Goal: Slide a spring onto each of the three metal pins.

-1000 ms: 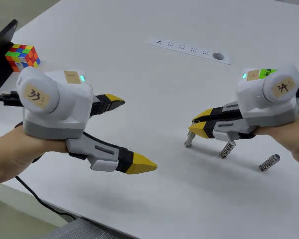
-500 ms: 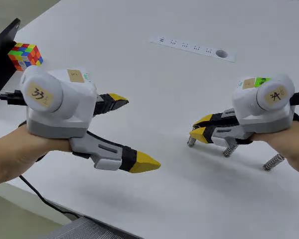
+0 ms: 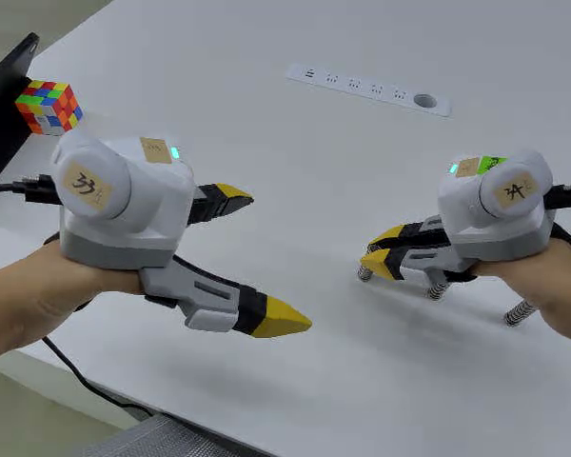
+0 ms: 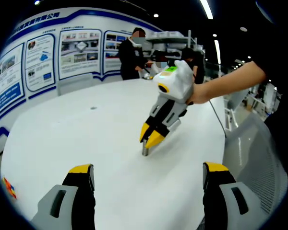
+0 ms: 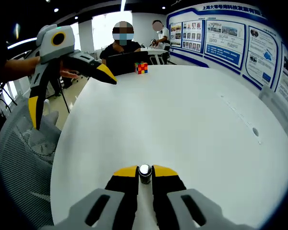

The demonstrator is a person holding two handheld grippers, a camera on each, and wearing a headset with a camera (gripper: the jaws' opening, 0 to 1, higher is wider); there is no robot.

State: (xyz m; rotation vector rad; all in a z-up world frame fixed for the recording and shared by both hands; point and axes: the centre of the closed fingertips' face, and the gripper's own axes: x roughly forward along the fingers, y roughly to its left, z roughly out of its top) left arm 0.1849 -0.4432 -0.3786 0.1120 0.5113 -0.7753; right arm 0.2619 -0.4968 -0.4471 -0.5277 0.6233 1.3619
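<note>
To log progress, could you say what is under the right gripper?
Under the right gripper are spring-covered pins: the first pin, clamped at its tips; the second pin, below its body; the third pin, by the hand. The latter two's tops are hidden.

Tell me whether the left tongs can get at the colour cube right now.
Probably yes: the left tongs are open and empty, and bare table lies before the cube, though they point away from it.

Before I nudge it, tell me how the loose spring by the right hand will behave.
The spring looks like a round coil lying on the smooth table, so it would probably roll. Its open turns suggest it would squash or bend under a hard pinch. It looks small beside the right tool, so likely light.
</note>
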